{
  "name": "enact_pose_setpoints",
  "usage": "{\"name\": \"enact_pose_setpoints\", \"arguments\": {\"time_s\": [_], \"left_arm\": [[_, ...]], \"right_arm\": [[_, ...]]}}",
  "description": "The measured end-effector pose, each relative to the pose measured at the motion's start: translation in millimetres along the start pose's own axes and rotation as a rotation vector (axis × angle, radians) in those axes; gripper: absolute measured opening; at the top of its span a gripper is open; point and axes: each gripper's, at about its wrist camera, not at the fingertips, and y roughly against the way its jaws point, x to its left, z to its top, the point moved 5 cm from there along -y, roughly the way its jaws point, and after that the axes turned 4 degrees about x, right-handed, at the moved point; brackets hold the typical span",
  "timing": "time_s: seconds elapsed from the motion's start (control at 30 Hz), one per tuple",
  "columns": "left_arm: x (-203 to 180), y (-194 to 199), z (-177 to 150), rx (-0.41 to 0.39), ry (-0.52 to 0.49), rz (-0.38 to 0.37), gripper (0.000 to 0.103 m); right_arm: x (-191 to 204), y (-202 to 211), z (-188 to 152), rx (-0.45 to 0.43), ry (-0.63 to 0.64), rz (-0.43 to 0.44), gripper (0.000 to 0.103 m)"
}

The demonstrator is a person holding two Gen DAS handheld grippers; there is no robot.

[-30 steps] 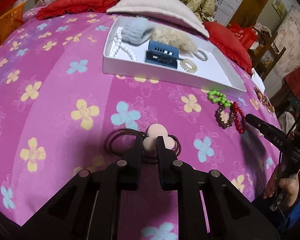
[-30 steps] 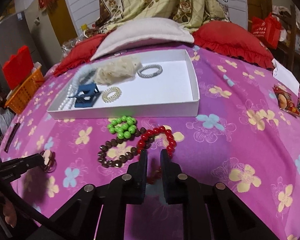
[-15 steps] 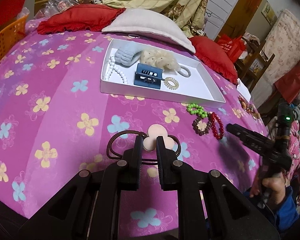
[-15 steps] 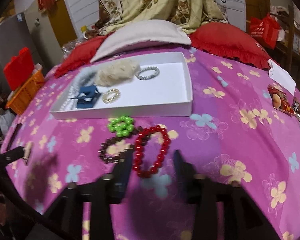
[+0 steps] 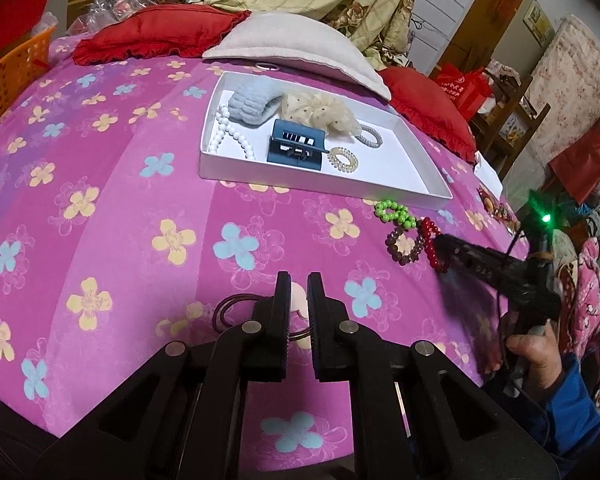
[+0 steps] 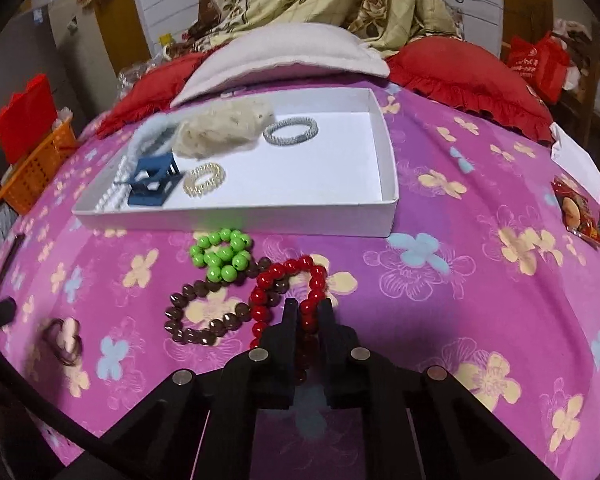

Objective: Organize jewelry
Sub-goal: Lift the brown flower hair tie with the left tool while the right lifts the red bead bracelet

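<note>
My left gripper [image 5: 299,282] is shut on a beige clover-shaped hair tie [image 5: 298,296] with brown elastic loops [image 5: 230,306], held just above the pink flowered bedspread. My right gripper [image 6: 308,306] is shut on a red bead bracelet [image 6: 286,276] lying on the bedspread. Next to it lie a green bead bracelet [image 6: 222,254] and a brown bead bracelet [image 6: 202,316]. A white tray [image 5: 404,196] farther back holds a blue hair claw [image 5: 296,148], white pearls [image 5: 230,132], a gold coil tie [image 5: 343,159], scrunchies and a silver coil tie [image 6: 291,131].
Red cushions [image 5: 160,34] and a grey pillow [image 5: 292,46] lie behind the tray. An orange basket [image 5: 8,76] stands at the bed's left edge. Snack packets [image 6: 580,216] and a white card [image 6: 576,160] lie on the right of the bedspread.
The right gripper opened, moved forward over the red bracelet and closed on it. The left gripper has drawn back and lifted slightly with the clover hair tie still in it.
</note>
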Motion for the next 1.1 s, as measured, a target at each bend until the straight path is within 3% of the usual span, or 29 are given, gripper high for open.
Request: {"name": "enact_pose_setpoints", "arguments": {"time_s": [0.13, 0.2, 0.27, 0.57, 0.63, 0.7, 0.9, 1.1], "left_arm": [[-1.9, -9.4, -6.3, 0.03, -0.032, -0.002, 0.012], [-4.1, -17.4, -11.1, 0.052, -0.055, -0.006, 0.033], [-6.0, -25.3, -14.7, 0.06, -0.074, 0.004, 0.043], [-15.0, -54.5, -15.2, 0.094, -0.127, 0.027, 0.043], [-18.4, -56.0, -15.6, 0.092, -0.153, 0.061, 0.041], [-21.3, -59.2, -17.5, 0.097, -0.187, 0.12, 0.001], [-12.0, -54.5, -17.3, 0.101, -0.125, 0.078, 0.0], [-5.2, -33.4, -6.6, 0.056, -0.086, 0.051, 0.0]], "right_arm": [[1.1, 20.2, 4.7, -0.045, -0.017, 0.019, 0.009], [1.7, 28.2, 6.1, -0.058, -0.017, 0.025, 0.009], [2.0, 35.4, 6.9, -0.07, -0.017, 0.032, 0.009], [9.6, 57.0, 5.9, -0.096, -0.009, 0.059, 0.009], [12.7, 59.6, 5.8, -0.099, -0.003, 0.063, 0.009], [15.1, 61.4, 6.2, -0.1, 0.002, 0.067, 0.009], [23.4, 71.6, 13.0, -0.125, 0.018, 0.077, 0.009], [28.4, 73.6, 20.7, -0.127, 0.022, 0.094, 0.009]]}}
